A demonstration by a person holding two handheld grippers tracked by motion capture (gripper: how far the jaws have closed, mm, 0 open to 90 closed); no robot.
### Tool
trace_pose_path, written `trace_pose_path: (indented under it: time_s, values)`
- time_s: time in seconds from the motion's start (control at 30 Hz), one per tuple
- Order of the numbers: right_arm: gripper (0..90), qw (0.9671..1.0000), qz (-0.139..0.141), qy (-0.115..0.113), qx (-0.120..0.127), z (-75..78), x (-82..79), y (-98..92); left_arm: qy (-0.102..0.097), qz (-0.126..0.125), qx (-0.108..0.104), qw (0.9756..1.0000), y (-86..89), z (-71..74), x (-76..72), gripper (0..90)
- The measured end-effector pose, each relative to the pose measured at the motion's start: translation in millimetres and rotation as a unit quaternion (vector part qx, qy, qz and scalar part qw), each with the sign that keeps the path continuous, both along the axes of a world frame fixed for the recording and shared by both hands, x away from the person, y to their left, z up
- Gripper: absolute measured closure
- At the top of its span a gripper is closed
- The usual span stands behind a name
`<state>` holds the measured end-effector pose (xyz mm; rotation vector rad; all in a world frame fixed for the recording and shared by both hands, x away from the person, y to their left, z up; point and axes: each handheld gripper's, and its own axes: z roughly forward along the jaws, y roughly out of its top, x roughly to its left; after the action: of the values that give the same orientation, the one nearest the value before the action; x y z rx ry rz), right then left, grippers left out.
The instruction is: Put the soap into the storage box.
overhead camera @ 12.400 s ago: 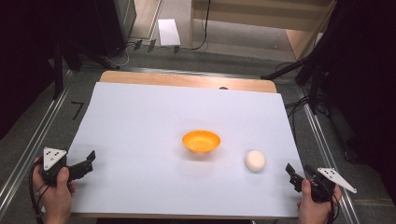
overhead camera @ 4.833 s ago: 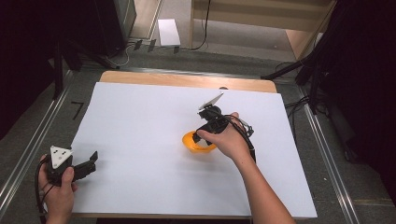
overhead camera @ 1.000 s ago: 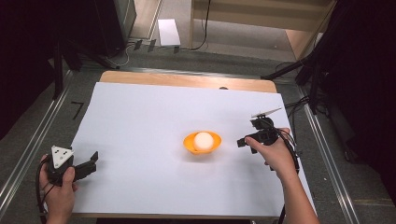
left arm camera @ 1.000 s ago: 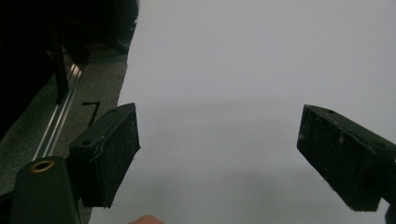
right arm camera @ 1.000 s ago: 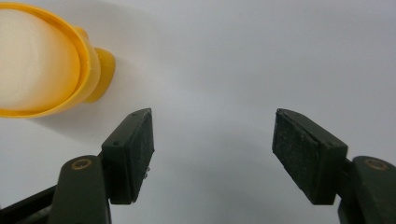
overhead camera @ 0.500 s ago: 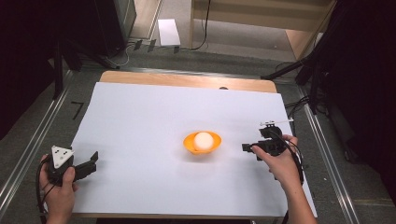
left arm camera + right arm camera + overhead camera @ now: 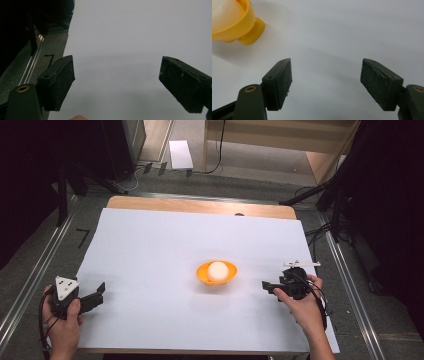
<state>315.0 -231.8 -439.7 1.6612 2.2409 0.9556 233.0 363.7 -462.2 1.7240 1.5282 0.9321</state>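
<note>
Egg (image 7: 218, 270), white and round, sits inside the orange bowl (image 7: 216, 274), and we see the pair just right of the middle of the high view, on the white sheet that covers the table (image 7: 150, 250). In the right gripper view the bowl (image 7: 239, 25) fills the upper left corner, its foot ring resting on the sheet and the pale egg (image 7: 223, 12) blurred inside its rim.

We hold the right gripper (image 7: 267, 286) at the right of the high view, a little below the bowl's level and near it but apart from it, with its fingers pointing left toward the bowl. Its fingers (image 7: 280, 80) stand apart with bare white sheet between them, and they have just been opening; nothing lies between them. Our right hand (image 7: 302, 305) wraps the gripper body from below, and the grey plate on top shows edge-on above it.

We hold the left gripper (image 7: 99, 292) in the lower left of the high view, at the sheet's left edge and well apart from the bowl. Its fingers (image 7: 60, 80) are spread wide over plain sheet, gripping nothing. Our left hand (image 7: 62, 320) grips the body under the grey three-cornered plate. A strip of bare wood shows along the table's far edge, in the upper part of the high view.
</note>
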Motion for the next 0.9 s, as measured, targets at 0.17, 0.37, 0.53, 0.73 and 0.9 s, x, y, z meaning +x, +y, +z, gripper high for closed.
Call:
trace_pose_path:
  time_s: [0.17, 0.37, 0.53, 0.73, 0.9]
  values:
    - [25.7, 0.9997, 0.001, -0.025, -0.001, -4.9, -8.4, -3.2, 0.0, 0.0, 0.0, 1.0, -0.1, -0.1, 0.0, 13.7]
    - [25.7, 0.9992, 0.001, -0.04, 0.008, -13.3, -17.6, -8.3, 0.001, 0.001, 0.001, 1.0, -0.3, 0.1, -0.1, 13.8]
    - [25.6, 0.9986, 0.006, -0.052, 0.007, -19.8, -25.1, -10.9, 0.0, 0.001, 0.001, 1.0, -0.3, 0.0, -0.1, 13.8]
    - [25.6, 0.9963, 0.001, -0.085, 0.014, -25.6, -35.1, -15.0, 0.001, 0.001, 0.001, 1.0, -0.3, 0.1, -0.1, 13.8]
    - [25.6, 0.9948, -0.006, -0.101, 0.016, -30.0, -43.0, -21.1, 0.0, 0.001, 0.001, 1.0, -0.4, 0.0, -0.1, 13.8]
